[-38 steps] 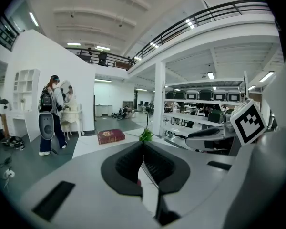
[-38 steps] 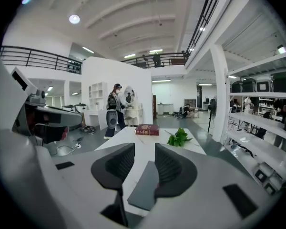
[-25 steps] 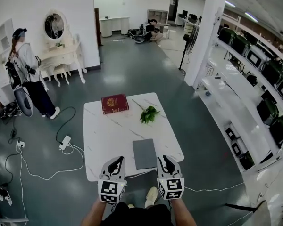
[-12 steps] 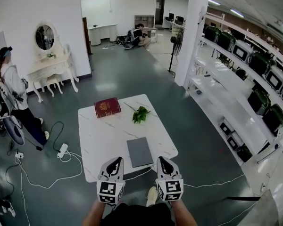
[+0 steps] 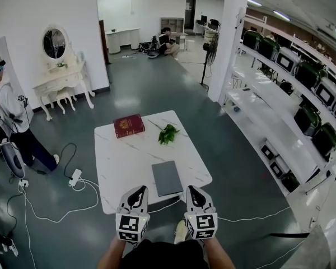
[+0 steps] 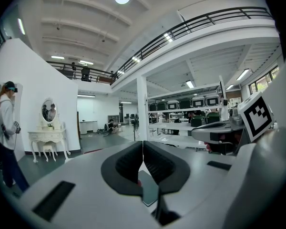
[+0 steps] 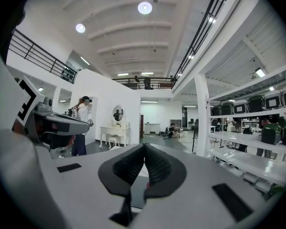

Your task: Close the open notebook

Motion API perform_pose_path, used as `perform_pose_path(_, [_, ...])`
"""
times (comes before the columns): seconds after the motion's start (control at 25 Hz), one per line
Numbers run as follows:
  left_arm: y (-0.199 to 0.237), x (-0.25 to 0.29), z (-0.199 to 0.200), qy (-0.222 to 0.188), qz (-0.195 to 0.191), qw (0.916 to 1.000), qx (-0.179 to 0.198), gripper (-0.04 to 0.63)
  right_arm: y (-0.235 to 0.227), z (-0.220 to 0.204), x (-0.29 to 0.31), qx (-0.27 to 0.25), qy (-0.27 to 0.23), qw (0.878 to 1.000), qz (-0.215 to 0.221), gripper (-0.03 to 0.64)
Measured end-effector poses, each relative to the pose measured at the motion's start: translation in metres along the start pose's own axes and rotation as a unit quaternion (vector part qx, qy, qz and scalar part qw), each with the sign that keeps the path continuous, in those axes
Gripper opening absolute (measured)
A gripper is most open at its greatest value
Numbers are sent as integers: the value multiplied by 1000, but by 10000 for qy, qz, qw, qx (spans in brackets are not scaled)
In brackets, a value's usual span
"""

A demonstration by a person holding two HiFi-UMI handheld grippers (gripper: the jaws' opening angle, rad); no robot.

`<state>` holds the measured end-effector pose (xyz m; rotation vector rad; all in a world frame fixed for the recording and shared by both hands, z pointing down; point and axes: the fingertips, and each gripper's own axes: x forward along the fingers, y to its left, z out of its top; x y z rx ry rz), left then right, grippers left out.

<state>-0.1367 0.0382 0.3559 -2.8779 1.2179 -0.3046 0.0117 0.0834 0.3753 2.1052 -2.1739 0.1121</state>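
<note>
A grey notebook (image 5: 167, 177) lies closed and flat near the front edge of the white marble table (image 5: 123, 161). Slivers of its cover show below the jaws in the left gripper view (image 6: 148, 189) and the right gripper view (image 7: 136, 193). My left gripper (image 5: 139, 194) hovers at the table's front edge, left of the notebook, jaws shut and empty. Just right of the notebook, my right gripper (image 5: 191, 191) is likewise shut with nothing in it. Neither one touches the notebook.
A red book (image 5: 128, 125) and a green leafy sprig (image 5: 167, 134) lie at the table's far end. White cables and a power strip (image 5: 74, 177) trail on the floor at left. Shelving (image 5: 280, 111) runs along the right. A person (image 5: 11, 122) stands at far left.
Both grippers drew back a little from the table. The head view shifted, so the table and the closed notebook sit slightly farther up. The standing person moved left.
</note>
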Motion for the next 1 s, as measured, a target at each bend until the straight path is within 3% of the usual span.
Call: perform_pose_path(1.0, [5,1,-4,4,31,10000,-31,25,4,-1,6,-3,-1,10000,3,15])
